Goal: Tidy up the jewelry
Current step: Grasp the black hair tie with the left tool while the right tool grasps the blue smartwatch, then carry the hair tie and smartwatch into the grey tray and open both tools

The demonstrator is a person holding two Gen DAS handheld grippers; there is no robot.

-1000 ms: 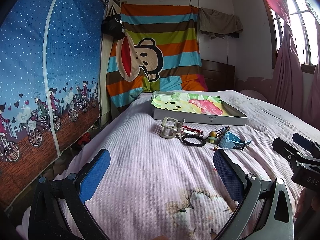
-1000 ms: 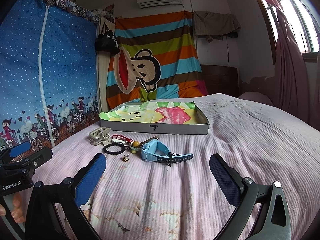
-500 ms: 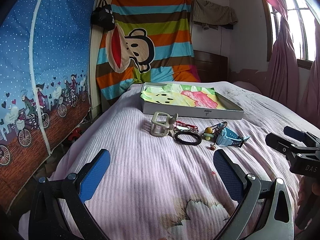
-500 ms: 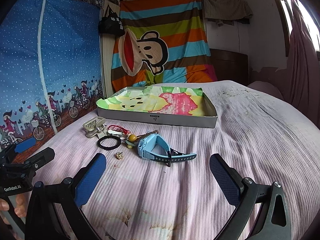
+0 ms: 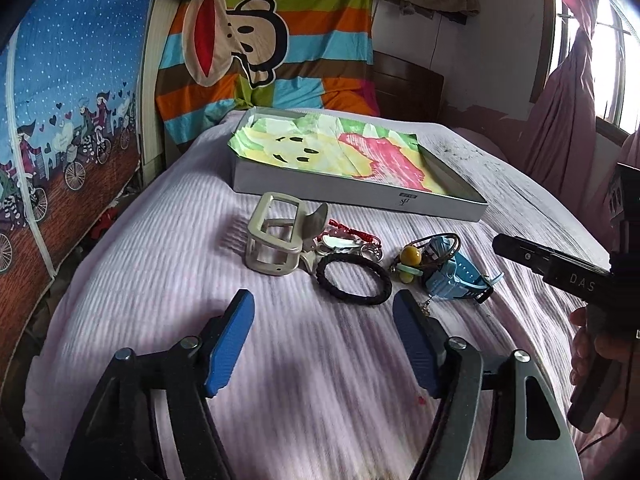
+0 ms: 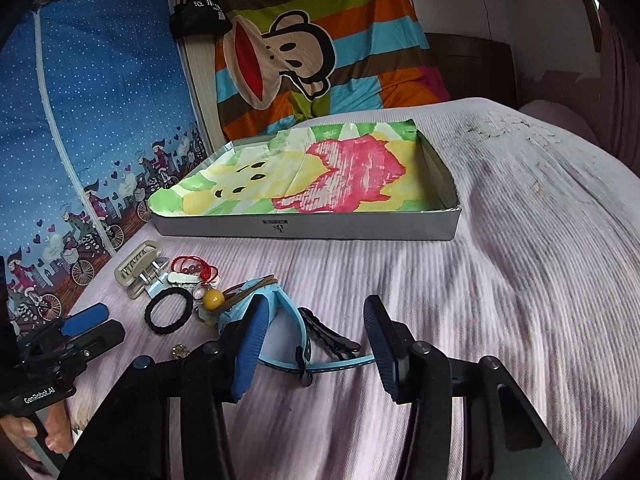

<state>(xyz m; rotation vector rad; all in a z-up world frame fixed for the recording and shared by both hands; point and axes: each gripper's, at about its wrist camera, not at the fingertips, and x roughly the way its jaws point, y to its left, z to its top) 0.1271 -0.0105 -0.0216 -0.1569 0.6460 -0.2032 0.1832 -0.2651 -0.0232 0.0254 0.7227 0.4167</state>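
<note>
A small pile of jewelry lies on the pink bedspread in front of a shallow grey box [image 5: 360, 196] lined with coloured paper. The pile holds a beige claw clip [image 5: 276, 236], a red cord bracelet [image 5: 352, 234], a black hair tie [image 5: 354, 280], a yellow bead [image 5: 411, 256] and a blue watch [image 5: 452, 276]. My left gripper [image 5: 322, 312] hovers just short of the hair tie; its jaws are closing with nothing between them. My right gripper [image 6: 316, 312] is over the blue watch [image 6: 288, 320]. Its jaws are closing with the strap between them, and the pads are apart from it.
A black hair clip [image 6: 332, 336] lies under the watch strap, and a tiny gold earring [image 6: 180, 350] sits near the hair tie [image 6: 170, 314]. The bed's left edge drops off beside a blue patterned wardrobe [image 6: 92, 100]. A striped blanket [image 5: 280, 40] hangs behind the box.
Both grippers have moved forward and tipped down toward the pile. Both pairs of jaws have narrowed from fully wide. The right fingers now straddle the watch strap.
</note>
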